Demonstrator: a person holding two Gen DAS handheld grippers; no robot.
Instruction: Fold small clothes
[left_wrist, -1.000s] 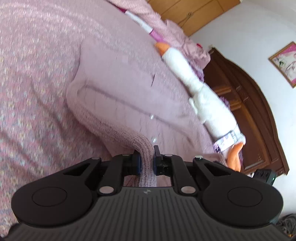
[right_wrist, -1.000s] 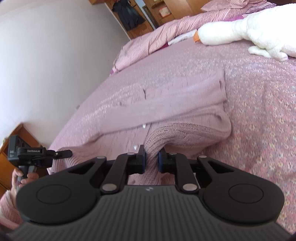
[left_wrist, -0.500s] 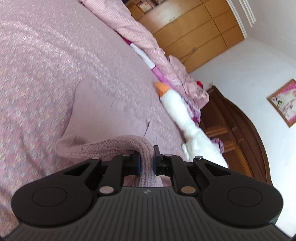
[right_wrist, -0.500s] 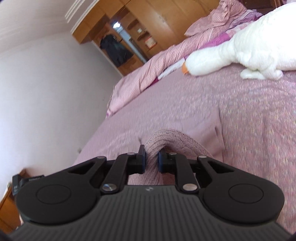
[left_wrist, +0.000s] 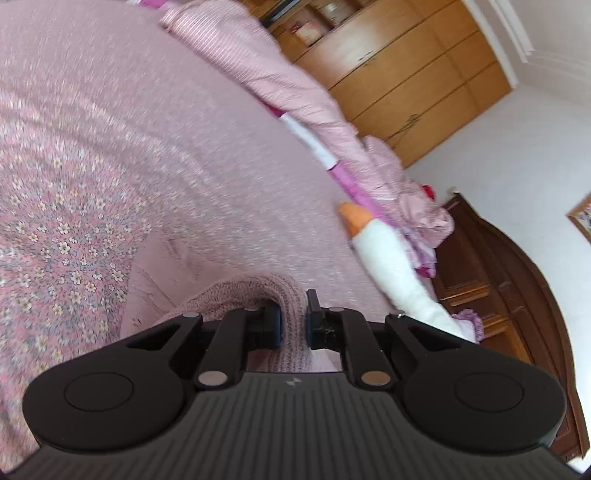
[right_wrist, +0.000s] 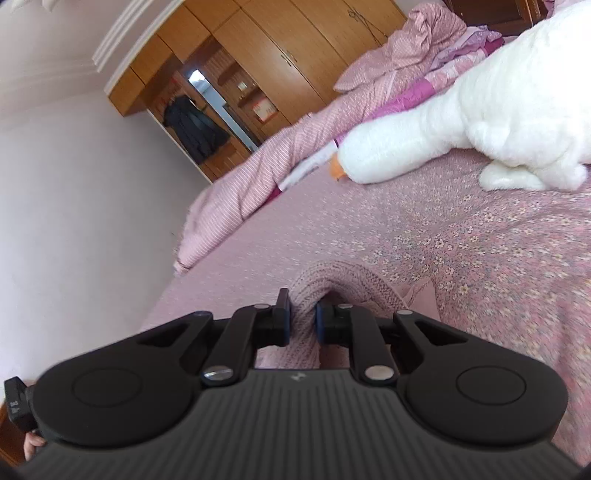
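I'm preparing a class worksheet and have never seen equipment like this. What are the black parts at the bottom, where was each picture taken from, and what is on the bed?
No robot here: a person holds a two-finger gripper in each hand, each with a camera looking along its fingers. One picture is from the left gripper, the other from the right gripper. Both are shut on the ribbed edge of a pink knitted sweater, lifted over a floral bedspread. A white plush goose lies further along the bed, beside a striped pink duvet.
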